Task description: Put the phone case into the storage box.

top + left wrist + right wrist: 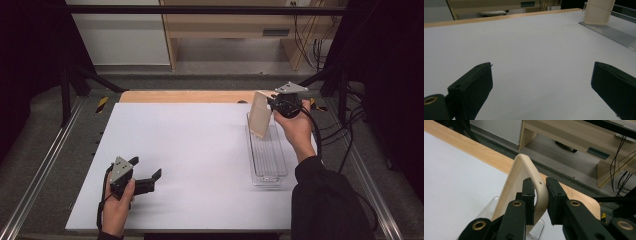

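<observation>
A cream tray (pixel 260 117) with rounded corners stands tilted on edge over the far end of a long clear ribbed container (pixel 267 160) at the right of the white table (pixel 190 150). My right gripper (pixel 271 104) is shut on the tray's upper rim. In the right gripper view the two black jaws of this gripper (pixel 539 183) pinch the curved rim of the tray (pixel 516 180), and the container (pixel 489 207) shows below it. At the near left, my left gripper (pixel 146 167) rests low over the table, open and holding nothing. Its jaws (pixel 542 67) stand wide apart, with the tray (pixel 597 12) far off.
A wooden strip (pixel 190 96) runs along the table's far edge. Behind it stands wooden furniture (pixel 225 25). Cables (pixel 345 130) trail past the right edge, and black frame posts (pixel 65 95) stand at the far corners.
</observation>
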Demonstrator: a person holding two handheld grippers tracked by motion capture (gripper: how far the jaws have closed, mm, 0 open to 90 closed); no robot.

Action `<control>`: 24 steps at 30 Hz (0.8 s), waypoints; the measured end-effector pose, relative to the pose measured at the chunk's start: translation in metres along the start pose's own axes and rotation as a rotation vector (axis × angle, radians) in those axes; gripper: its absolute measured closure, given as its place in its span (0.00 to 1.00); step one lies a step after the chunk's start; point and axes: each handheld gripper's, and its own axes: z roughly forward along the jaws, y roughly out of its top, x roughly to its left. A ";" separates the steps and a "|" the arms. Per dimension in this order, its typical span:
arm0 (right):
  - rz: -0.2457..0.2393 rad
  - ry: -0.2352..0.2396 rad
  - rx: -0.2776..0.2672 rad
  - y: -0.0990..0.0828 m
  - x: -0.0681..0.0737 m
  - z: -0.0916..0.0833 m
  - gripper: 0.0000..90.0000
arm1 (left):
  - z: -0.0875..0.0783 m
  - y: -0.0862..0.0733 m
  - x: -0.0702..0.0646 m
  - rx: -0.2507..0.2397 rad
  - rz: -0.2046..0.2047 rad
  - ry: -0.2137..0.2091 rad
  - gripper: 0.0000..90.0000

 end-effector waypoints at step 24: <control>0.016 -0.030 -0.035 0.002 0.000 0.005 0.86 | 0.001 0.000 -0.001 0.002 0.000 -0.004 0.04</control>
